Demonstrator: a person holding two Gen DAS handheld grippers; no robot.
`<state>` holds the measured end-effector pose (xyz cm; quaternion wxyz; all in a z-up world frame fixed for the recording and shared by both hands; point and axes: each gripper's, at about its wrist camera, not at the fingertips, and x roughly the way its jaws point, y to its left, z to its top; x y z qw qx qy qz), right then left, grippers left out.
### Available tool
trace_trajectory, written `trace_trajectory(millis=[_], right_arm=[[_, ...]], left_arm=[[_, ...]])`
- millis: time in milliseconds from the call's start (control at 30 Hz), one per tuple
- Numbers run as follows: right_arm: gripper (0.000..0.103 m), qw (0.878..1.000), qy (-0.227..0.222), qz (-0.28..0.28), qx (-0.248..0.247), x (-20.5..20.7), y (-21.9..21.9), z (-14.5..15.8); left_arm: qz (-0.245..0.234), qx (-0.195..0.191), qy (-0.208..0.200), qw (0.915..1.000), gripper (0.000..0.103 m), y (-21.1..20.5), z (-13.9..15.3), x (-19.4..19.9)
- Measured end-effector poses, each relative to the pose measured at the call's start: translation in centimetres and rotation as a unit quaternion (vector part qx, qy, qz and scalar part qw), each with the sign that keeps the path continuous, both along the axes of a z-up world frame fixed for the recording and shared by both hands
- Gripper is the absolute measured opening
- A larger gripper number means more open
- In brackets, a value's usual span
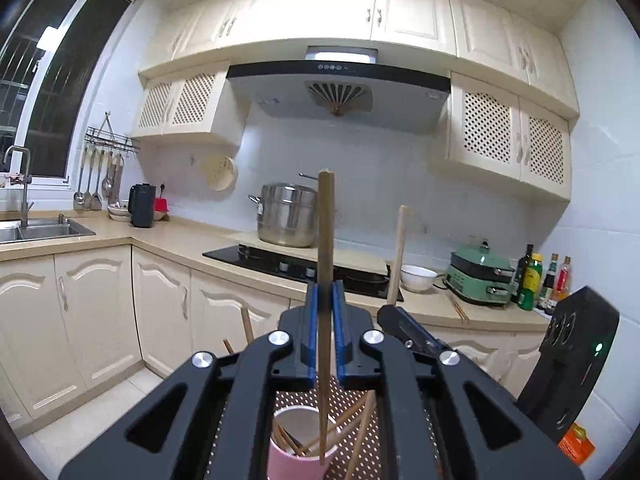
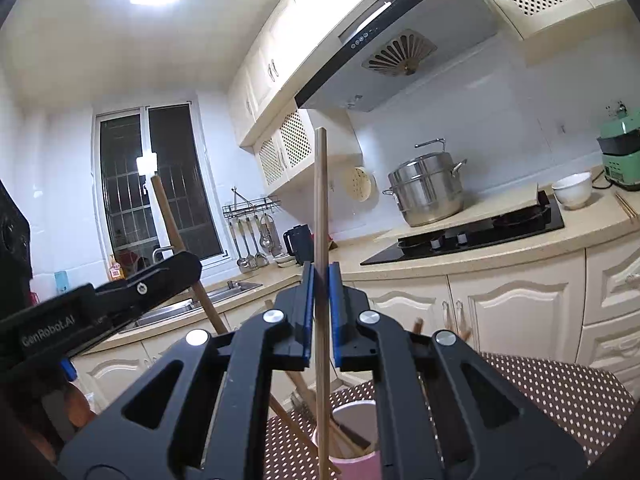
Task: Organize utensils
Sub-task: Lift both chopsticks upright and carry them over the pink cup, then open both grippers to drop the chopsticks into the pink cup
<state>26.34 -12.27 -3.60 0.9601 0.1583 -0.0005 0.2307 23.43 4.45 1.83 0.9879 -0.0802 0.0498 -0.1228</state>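
My left gripper (image 1: 325,288) is shut on a brown wooden chopstick (image 1: 326,220) that stands upright. Its lower tip hangs just over a pink cup (image 1: 280,460) with several chopsticks inside. To the right, my right gripper (image 1: 394,312) holds a paler chopstick (image 1: 400,248). In the right wrist view, that right gripper (image 2: 319,272) is shut on its upright chopstick (image 2: 320,200), whose lower end passes in front of the pink cup (image 2: 352,466). The left gripper (image 2: 188,276) reaches in from the left with its chopstick (image 2: 168,216) tilted.
The cup stands on a brown polka-dot cloth (image 2: 560,392). Behind it a counter carries a black hob (image 1: 296,264), a steel pot (image 1: 286,216), a white bowl (image 1: 418,278), a green appliance (image 1: 480,280), bottles (image 1: 532,280) and two loose chopsticks (image 1: 458,308). A sink (image 1: 44,230) lies far left.
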Motion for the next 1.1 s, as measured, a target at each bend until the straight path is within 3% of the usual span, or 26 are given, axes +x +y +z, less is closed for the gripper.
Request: trace_trajectory(millis=[167,300,400,633,800,867,933,1100], right_arm=[[0.008,1.000,-0.007,-0.001,0.006,1.5,0.4,-0.3],[0.008,1.000,-0.013,-0.020,0.000,2.2,0.8,-0.1],[0.008,1.000,-0.017,-0.026,0.000,2.5,1.0,-0.1],[0.008,0.999,-0.016,-0.034,-0.017,2.7,1.4,-0.7],[0.008,0.998,-0.018,-0.048,-0.029,2.9,1.5,-0.9],[0.008,0.998,-0.013,-0.048,-0.032,3.0,1.7,-1.2],[0.008,0.998,-0.011,-0.048,-0.036,2.9,1.9,-1.4],[0.008,0.998,0.001,-0.042,-0.042,2.9,2.0,-1.9]], left_arm=[[0.004,-0.009,-0.016,0.9998,0.007,0.7,0.3,0.6],[0.017,0.014,-0.018,0.9996,0.007,0.3,-0.1,1.5],[0.017,0.024,0.008,0.9995,0.007,0.1,-1.3,2.8],[0.022,0.006,0.061,0.9979,0.007,1.4,-4.3,5.4],[0.021,0.016,0.079,0.9965,0.008,1.4,-5.8,6.1],[0.023,0.012,0.090,0.9956,0.011,1.6,-6.0,6.2],[0.012,-0.003,0.093,0.9956,0.026,1.9,-6.0,6.1],[0.013,0.002,0.101,0.9948,0.027,2.1,-6.1,5.7]])
